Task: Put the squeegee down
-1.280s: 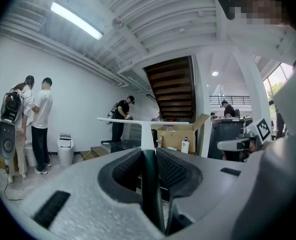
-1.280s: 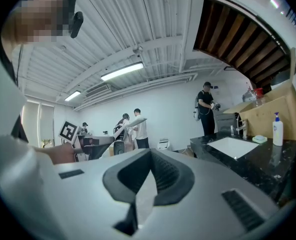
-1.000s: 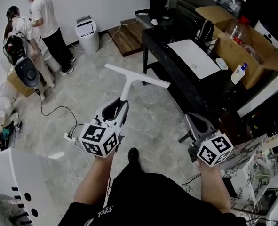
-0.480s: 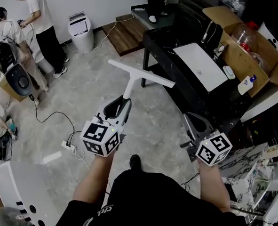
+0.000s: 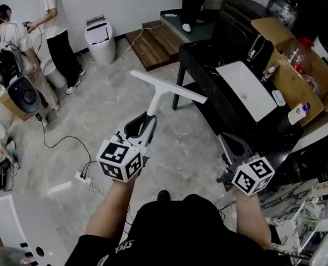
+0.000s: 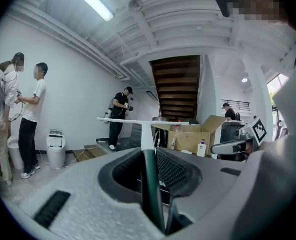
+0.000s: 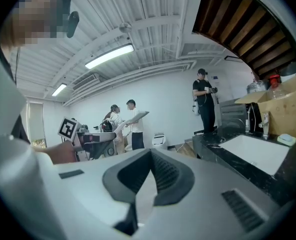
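A white T-shaped squeegee [image 5: 167, 86] with a dark green handle sticks out forward from my left gripper [image 5: 145, 125], which is shut on that handle. In the left gripper view the handle [image 6: 149, 184] runs between the jaws and the white blade [image 6: 142, 121] lies level ahead. The squeegee hangs over the grey floor, left of the black counter [image 5: 208, 87]. My right gripper [image 5: 233, 146] is held beside it at the counter's near corner. In the right gripper view its jaws [image 7: 151, 154] meet at the tips with nothing between them.
A white sink [image 5: 247, 90] is set in the counter, with an open cardboard box [image 5: 297, 65] behind it. Two people [image 5: 47, 21] stand at the far left by a white bin [image 5: 100, 35]. A cable and power strip [image 5: 81, 177] lie on the floor. Wooden steps [image 5: 152, 43] lie ahead.
Both grippers have travelled forward together over the floor, and the counter and sink have come nearer. The left gripper's hold on the squeegee is unchanged.
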